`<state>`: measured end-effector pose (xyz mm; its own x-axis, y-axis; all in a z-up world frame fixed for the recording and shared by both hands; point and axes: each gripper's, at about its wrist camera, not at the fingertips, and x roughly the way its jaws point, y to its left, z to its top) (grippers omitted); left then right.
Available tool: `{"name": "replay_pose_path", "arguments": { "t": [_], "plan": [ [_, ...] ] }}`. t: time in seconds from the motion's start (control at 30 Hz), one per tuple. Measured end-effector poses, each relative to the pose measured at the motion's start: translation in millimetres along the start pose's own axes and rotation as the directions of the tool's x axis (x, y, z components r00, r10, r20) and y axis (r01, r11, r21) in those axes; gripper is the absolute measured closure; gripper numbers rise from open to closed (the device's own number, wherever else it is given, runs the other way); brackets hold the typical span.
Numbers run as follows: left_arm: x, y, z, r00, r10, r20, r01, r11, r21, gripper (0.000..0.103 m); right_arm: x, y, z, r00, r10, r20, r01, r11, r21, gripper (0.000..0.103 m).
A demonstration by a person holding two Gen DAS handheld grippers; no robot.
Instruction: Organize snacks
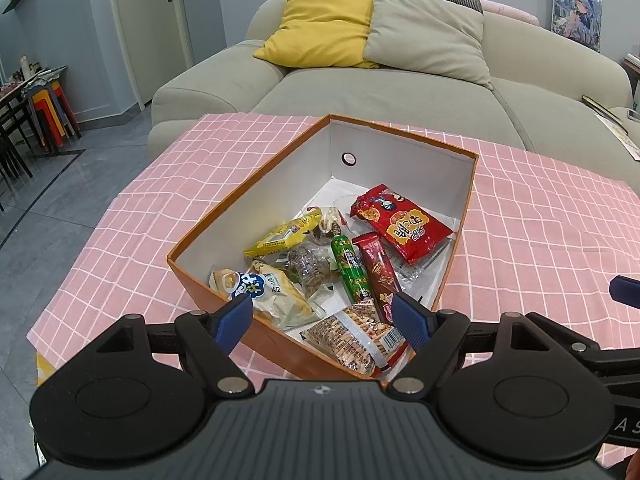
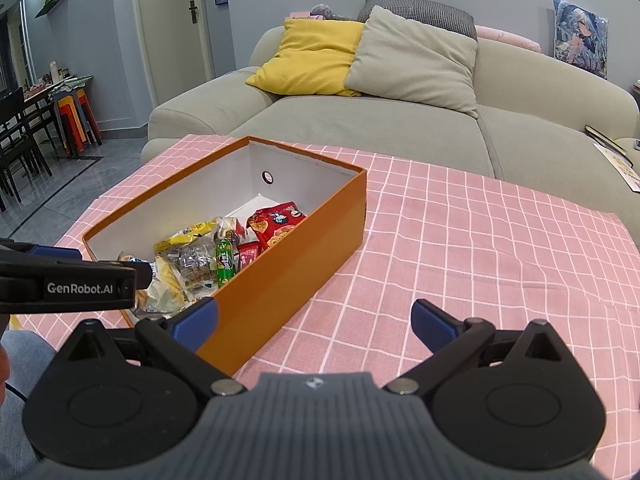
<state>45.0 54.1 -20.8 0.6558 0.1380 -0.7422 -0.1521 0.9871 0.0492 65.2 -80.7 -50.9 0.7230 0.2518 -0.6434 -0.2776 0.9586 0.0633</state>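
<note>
The left tool (image 1: pixel 322 320) hangs directly over the near corner of the orange box (image 1: pixel 224 204), its blue pads spread wide and holding nothing. Straight below and between the pads lies a brown-patterned snack pack (image 1: pixel 352 338), tucked into that near corner. Its long axis seems to run slantwise across the gap rather than along it, so a small turn of the wrist would likely be needed to close across its narrow side. Just beyond it stand a green stick pack (image 1: pixel 352 268) and a dark red stick pack (image 1: pixel 376 270), side by side and pointing away from the tool, with a white chip bag (image 1: pixel 264 288) to their left. Farther in lie a yellow pack (image 1: pixel 286 234) and a big red bag (image 1: pixel 402 228).

The right tool (image 2: pixel 314 320), also spread and empty, hovers over bare pink checked cloth on the bench (image 2: pixel 480 248), with the box off to its left. No snack is seen outside the box, so the left tool is clearly the nearer one. Behind the bench is a sofa (image 1: pixel 400 96).
</note>
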Motion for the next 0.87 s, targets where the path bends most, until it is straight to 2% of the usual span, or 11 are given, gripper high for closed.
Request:
{"name": "replay_pose_path", "arguments": {
  "t": [0.87],
  "plan": [
    [-7.2,1.6,-0.1,0.999,0.01,0.042,-0.01,1.0,0.014,0.011,1.8,-1.9,-2.2,1.0,-0.001,-0.001,0.001,1.0,0.003,0.004]
  ]
}}
